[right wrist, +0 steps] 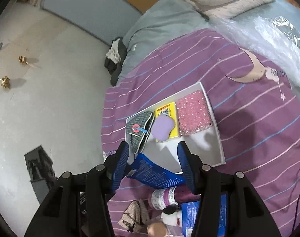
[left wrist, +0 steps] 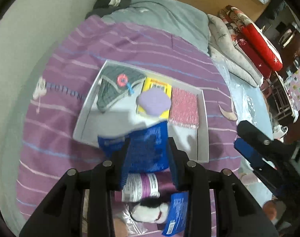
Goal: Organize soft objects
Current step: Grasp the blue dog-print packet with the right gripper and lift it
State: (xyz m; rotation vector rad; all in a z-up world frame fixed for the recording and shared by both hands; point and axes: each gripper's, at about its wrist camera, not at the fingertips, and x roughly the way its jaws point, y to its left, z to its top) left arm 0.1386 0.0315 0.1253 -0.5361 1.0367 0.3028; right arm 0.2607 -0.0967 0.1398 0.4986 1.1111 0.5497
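Observation:
My left gripper (left wrist: 149,140) is shut on a blue soft packet (left wrist: 146,150), held just above the near edge of the white tray (left wrist: 202,122). In the right wrist view my right gripper (right wrist: 153,145) grips a second blue packet (right wrist: 155,173) slantwise between its pads, over the tray's (right wrist: 217,130) near left corner. The tray holds a grey checked pouch (left wrist: 114,86), a lilac sponge (left wrist: 153,102) on a yellow pack, and a pink glittery sponge (left wrist: 185,106). The right gripper (left wrist: 237,136) shows side-on at the right of the left wrist view.
On the purple striped bedspread (right wrist: 248,138) below the grippers lie a purple-labelled bottle (right wrist: 163,197), a black-and-white plush (right wrist: 171,215), another blue packet (right wrist: 189,217) and a beige cloth (right wrist: 134,215). Folded quilts (left wrist: 228,49) and clear plastic (right wrist: 268,31) lie beyond the tray. The floor (right wrist: 41,79) drops off left.

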